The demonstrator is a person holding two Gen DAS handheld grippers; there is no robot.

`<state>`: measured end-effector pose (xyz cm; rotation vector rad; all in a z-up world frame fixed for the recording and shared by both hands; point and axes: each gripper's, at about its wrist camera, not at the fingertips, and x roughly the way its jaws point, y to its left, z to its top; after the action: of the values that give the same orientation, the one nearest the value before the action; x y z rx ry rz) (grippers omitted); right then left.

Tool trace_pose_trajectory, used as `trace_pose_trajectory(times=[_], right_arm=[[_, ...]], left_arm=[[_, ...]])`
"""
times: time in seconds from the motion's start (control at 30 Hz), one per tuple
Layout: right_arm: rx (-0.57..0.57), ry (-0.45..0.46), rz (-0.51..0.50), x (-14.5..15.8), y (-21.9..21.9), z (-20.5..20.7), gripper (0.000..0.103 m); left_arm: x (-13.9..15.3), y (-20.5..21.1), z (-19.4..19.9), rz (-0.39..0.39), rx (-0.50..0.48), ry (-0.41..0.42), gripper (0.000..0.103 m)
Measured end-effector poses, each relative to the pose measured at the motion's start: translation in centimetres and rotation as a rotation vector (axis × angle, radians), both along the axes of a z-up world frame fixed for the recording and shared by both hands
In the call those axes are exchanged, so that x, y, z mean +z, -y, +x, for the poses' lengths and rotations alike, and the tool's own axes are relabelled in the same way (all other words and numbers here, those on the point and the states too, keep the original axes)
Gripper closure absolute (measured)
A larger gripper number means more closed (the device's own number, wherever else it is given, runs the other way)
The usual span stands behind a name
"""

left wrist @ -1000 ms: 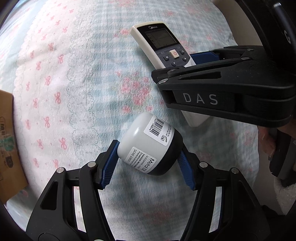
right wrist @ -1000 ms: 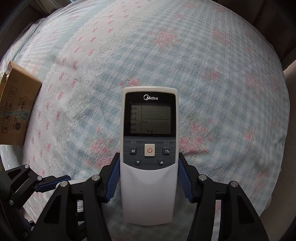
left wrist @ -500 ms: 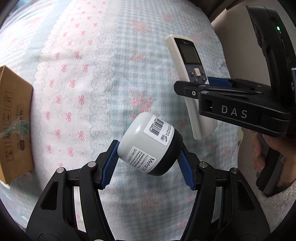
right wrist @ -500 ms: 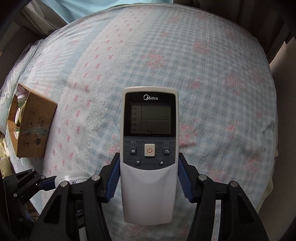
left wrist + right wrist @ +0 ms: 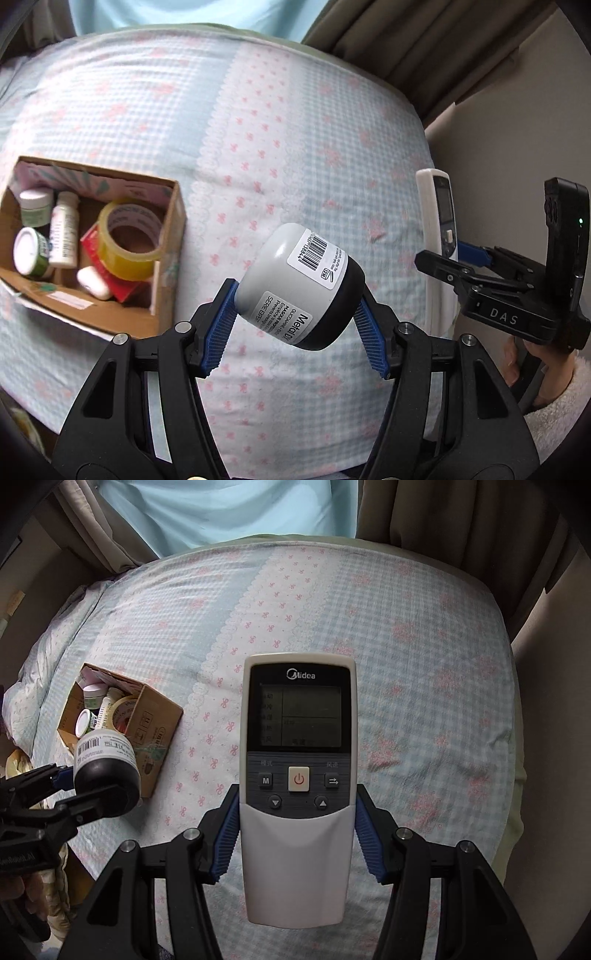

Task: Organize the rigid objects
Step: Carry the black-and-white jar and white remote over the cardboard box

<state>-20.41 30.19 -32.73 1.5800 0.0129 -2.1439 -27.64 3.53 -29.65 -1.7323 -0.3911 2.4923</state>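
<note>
My left gripper (image 5: 295,325) is shut on a grey jar with a black lid (image 5: 295,284), held tilted above the bed. The jar also shows in the right wrist view (image 5: 105,764). My right gripper (image 5: 297,834) is shut on a white Midea remote control (image 5: 297,775), held above the bed; the remote shows edge-on in the left wrist view (image 5: 437,236). An open cardboard box (image 5: 168,266) lies on the bed to the left, holding a roll of yellow tape (image 5: 129,240), small jars and a white bottle. The box also shows in the right wrist view (image 5: 155,716).
The bed has a blue checked cover with pink flowers (image 5: 424,686). Curtains (image 5: 461,517) hang behind it and a wall (image 5: 498,129) stands at its right side.
Both grippers have risen and pulled back from the bed with their objects. The left view has swung so the open box and its contents are in sight.
</note>
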Motion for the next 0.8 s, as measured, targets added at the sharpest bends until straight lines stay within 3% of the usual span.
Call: trace_pose_trajectory(times=[0.17,0.33,0.5,0.8], right_arm=[[-0.048,0.016,-0.083,2.8,4.1,2.1,0.05],[-0.077,0.009,-0.124,5.8,9.8,3.8,0.05],[-0.132,0.009,-0.16,7.9,16.0,4.6,0.05],[-0.23,0.027,-0.195,8.9,25.8,3.9,0.05]], left_arm=[[3.8,7.0,2.2,0.001,0.064,-0.017,0.045],[6.0,14.2,3.6,-0.032,0.054,-0.032,0.045],[6.8,20.8,3.9,-0.052,0.019,-0.018,0.045],[6.6,30.1,2.5,-0.064,-0.067,0.013,0.045]])
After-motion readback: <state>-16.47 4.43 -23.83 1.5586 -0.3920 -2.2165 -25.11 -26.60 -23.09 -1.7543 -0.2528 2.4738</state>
